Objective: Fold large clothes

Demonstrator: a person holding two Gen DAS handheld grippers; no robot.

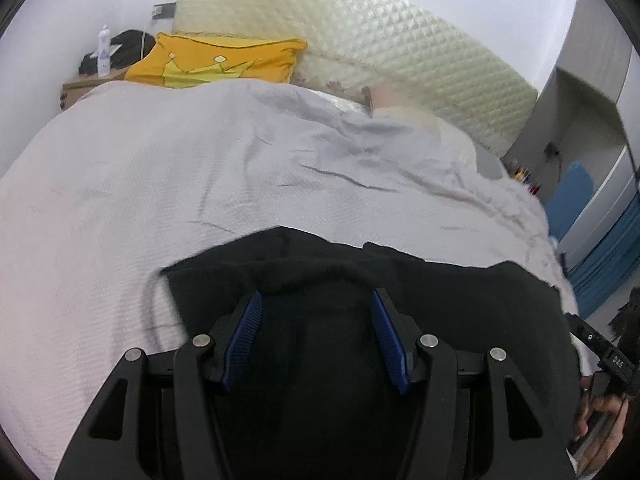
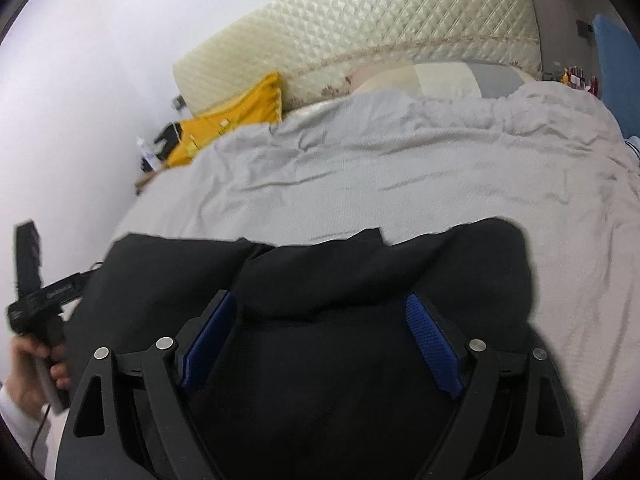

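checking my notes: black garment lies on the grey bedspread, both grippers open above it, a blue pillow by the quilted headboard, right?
Not quite: the pillow by the quilted cream headboard is yellow, as the left wrist view shows. The rest holds.

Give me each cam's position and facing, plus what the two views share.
Left wrist: sits on the left claw, open over the black garment, facing the headboard; the person's right hand shows at its right edge.
Right wrist: sits on the right claw, open over the garment, same facing; the left hand shows at its left edge.
Shared: garment, grey bedspread, yellow pillow, headboard.
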